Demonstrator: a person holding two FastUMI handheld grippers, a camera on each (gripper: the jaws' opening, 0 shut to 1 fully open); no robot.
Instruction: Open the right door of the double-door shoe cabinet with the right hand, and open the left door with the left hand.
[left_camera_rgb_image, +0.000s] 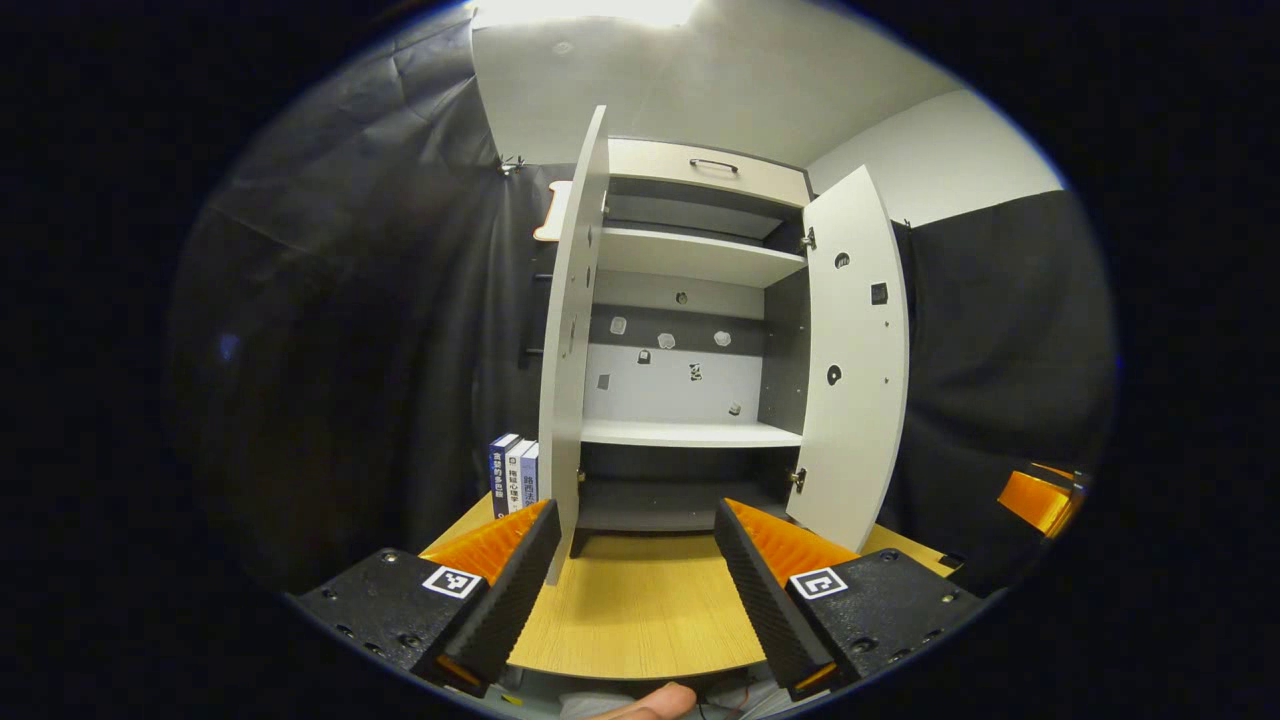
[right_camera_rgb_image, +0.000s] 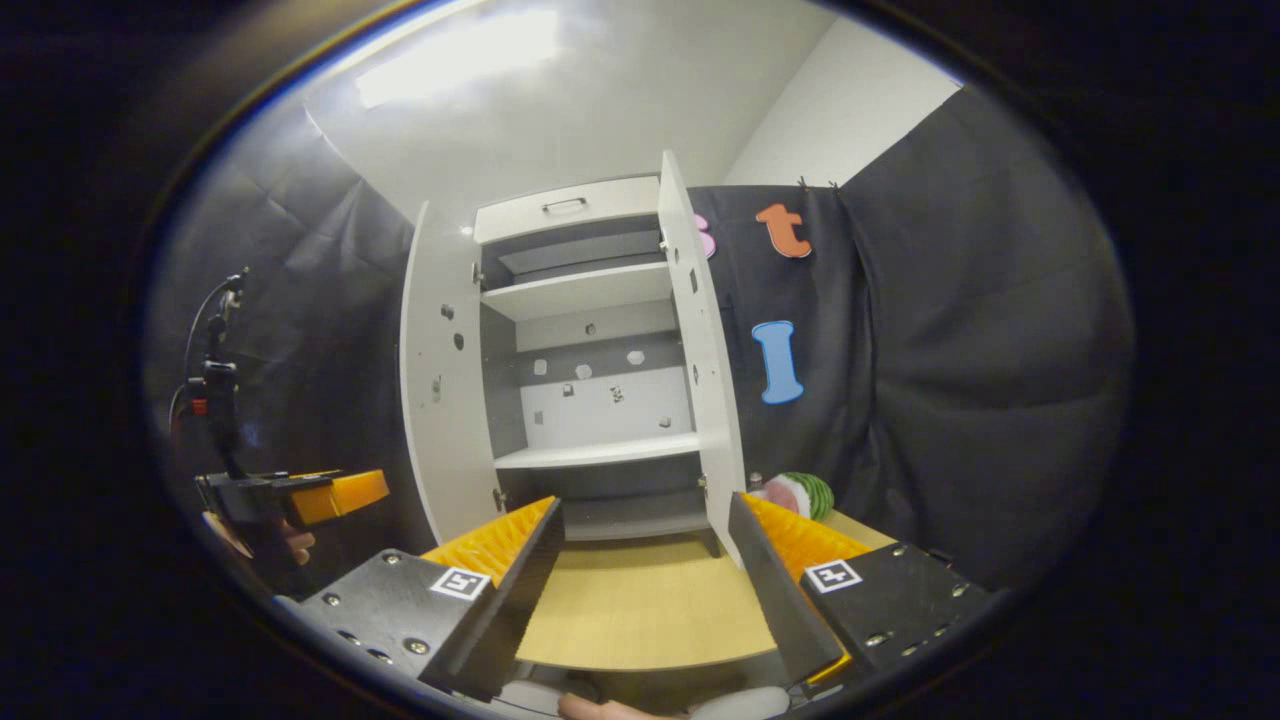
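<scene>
The white double-door shoe cabinet (left_camera_rgb_image: 690, 330) stands on the wooden table with both doors swung open. In the left gripper view its left door (left_camera_rgb_image: 572, 340) is seen edge-on and its right door (left_camera_rgb_image: 856, 360) angles outward. My left gripper (left_camera_rgb_image: 635, 590) is open, close in front of the left door's lower corner, holding nothing. In the right gripper view the left door (right_camera_rgb_image: 440, 380) and right door (right_camera_rgb_image: 702, 350) stand wide. My right gripper (right_camera_rgb_image: 640, 590) is open, just short of the right door's bottom edge. The left gripper (right_camera_rgb_image: 300, 495) appears at the left, held by a hand (right_camera_rgb_image: 290, 545).
Empty shelves (left_camera_rgb_image: 690, 432) show inside; a drawer with a handle (left_camera_rgb_image: 712, 165) tops the cabinet. Three books (left_camera_rgb_image: 515, 470) stand left of the cabinet. A watermelon-like item (right_camera_rgb_image: 800, 493) lies to its right. The wooden table (left_camera_rgb_image: 640, 610) spreads in front. A stand (right_camera_rgb_image: 215, 370) rises at left.
</scene>
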